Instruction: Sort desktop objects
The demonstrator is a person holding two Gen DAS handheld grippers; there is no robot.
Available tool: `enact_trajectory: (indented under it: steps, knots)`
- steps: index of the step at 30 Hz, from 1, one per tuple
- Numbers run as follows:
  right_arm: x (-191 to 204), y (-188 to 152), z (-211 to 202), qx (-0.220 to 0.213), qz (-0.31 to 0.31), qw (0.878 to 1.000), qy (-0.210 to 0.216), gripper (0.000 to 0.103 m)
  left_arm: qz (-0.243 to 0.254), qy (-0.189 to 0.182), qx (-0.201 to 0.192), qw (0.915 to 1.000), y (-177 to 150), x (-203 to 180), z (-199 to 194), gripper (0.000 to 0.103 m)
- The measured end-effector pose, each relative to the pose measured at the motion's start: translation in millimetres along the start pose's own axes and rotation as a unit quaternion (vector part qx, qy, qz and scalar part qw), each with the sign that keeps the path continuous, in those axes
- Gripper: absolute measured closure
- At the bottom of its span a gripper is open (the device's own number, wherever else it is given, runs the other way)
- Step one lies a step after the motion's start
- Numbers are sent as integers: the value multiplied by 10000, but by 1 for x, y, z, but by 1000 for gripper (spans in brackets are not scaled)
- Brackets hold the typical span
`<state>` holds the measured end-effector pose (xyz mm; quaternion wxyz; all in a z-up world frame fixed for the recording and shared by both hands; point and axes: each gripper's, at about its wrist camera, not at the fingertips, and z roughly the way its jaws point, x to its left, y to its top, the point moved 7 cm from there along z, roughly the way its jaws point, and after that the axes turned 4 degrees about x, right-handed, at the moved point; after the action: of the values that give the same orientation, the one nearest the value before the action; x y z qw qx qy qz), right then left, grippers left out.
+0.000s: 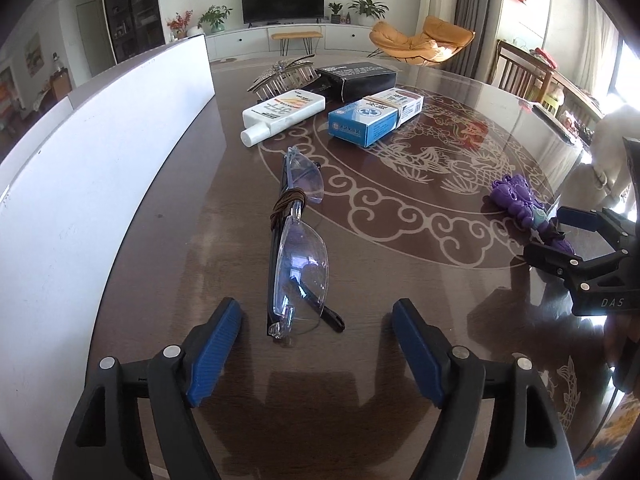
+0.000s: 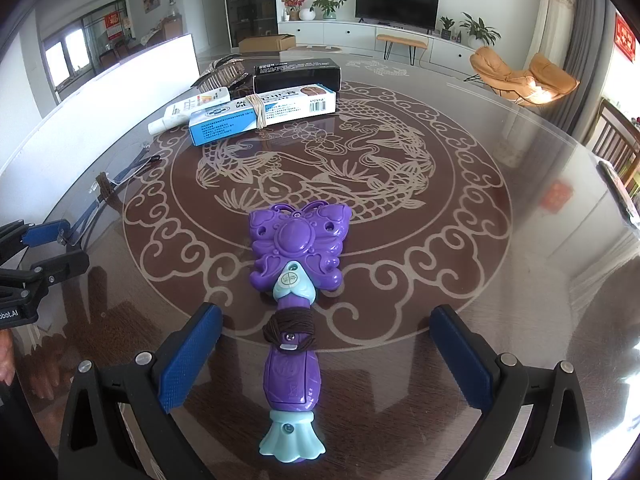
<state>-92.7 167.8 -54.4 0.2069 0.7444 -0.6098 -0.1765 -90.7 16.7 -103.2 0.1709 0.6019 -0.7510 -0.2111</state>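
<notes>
Left wrist view: left gripper (image 1: 316,344) gapes wide over light, scratch-prone glasses (image 1: 298,248); grab the frame. Right gripper (image 2: 326,356) spreads empty around the stiff plastic wand (image 2: 294,280).

"DAS" in white letters on the black body of the right gripper (image 1: 560,236), near the table's right edge. "bbot.AI", cut off, on the left gripper (image 2: 44,246) at the left edge. Barcode and unreadable small print on the blue-and-white box (image 2: 262,114). Chinese characters on the white bottle (image 1: 282,112), not legible.
</notes>
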Motion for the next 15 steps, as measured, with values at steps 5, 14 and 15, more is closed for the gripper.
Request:
enact_trajectory:
  steps: [5,14,15]
  knots:
    - [0,0,0,0,0,10000,0,0,14,-42,-50,10000,2,-1,3,19]
    - [0,0,1,0,-1,10000,0,0,42,-13,-78,10000,2,-3,4,16]
    - [0,0,1,-1,-1,10000,0,0,44,-13,-77,10000,2,-3,4,16]
